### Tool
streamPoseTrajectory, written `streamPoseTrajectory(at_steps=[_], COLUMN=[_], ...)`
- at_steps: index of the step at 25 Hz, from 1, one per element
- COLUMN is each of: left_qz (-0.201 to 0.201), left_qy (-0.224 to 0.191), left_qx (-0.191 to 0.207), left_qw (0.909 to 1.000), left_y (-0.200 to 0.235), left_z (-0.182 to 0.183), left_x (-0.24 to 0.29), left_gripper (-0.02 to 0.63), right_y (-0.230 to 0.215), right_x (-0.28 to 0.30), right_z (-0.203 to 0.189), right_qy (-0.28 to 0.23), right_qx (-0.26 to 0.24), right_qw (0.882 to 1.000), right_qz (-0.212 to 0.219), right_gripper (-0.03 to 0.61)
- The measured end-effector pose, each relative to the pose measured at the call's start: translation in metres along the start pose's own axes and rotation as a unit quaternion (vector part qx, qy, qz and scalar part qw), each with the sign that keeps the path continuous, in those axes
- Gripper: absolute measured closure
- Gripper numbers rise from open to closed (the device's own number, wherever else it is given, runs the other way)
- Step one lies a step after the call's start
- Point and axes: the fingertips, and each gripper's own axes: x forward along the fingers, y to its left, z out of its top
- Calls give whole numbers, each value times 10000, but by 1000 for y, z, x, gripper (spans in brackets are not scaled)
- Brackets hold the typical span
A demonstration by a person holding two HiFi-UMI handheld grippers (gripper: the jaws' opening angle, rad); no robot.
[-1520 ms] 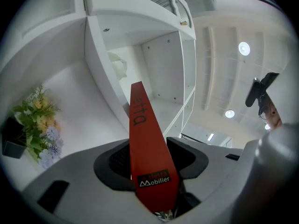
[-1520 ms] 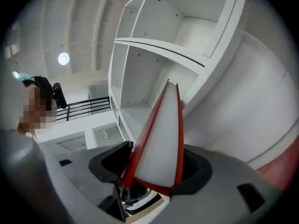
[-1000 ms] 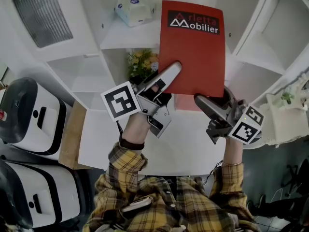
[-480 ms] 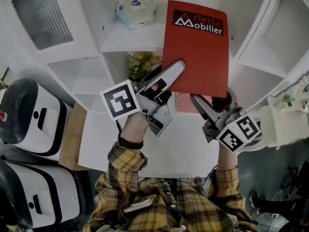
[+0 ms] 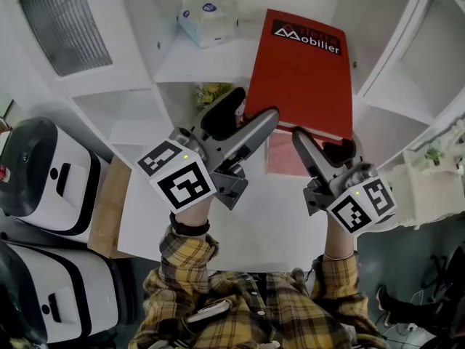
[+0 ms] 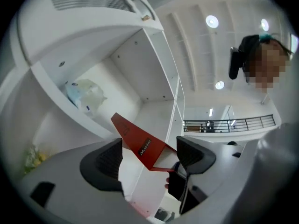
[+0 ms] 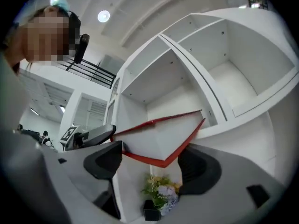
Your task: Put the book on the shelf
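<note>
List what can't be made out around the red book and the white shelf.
- Head view: lower edge of the thin red book, covered by the left gripper and right gripper.
- Head view: yellow flowers, mostly behind the left gripper.
- Head view: print on the white packet, too small.

Red book (image 5: 301, 78) with black title band, white shelf (image 5: 192, 64), yellow plaid sleeves (image 5: 187, 249), yellow flowers (image 5: 206, 93)

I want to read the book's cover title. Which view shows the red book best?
Head view: the red book shows nearly its whole front cover, title label at top. The left gripper view catches only a steeply slanted sliver of cover; the right gripper view only its bottom edge and pages.
</note>
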Motion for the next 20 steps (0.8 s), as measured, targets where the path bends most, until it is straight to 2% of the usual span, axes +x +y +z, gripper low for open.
streamPoseTrajectory(at_steps=[3,6,10,12,18,20], left_qz=[253,394,700,863,1024,1054], left_qy=[38,137,247,234,190,199], left_qx=[640,1263,2215,2561,2784,2824], left_qw=[9976,9911,9723,9625,9548,9533], left_y=[0,-7,-11,-11,-14,-15], left_z=[4,3,3,5,3,1], left_x=[-2,-3,3,7,17,21], left_gripper=[256,256,258,271,379,387], right_y=[-3,-6,-13,-16,-28,-34], right_x=[4,3,5,6,5,2], right_z=[1,6,10,11,19,22], right_qy=[13,-36,-7,69,164,137], right_qx=[4,50,149,210,481,571], right_qw=[10000,10000,9999,9997,9986,9983], right_qz=[-22,-27,37,107,124,66], right_gripper=[219,219,219,219,219,219])
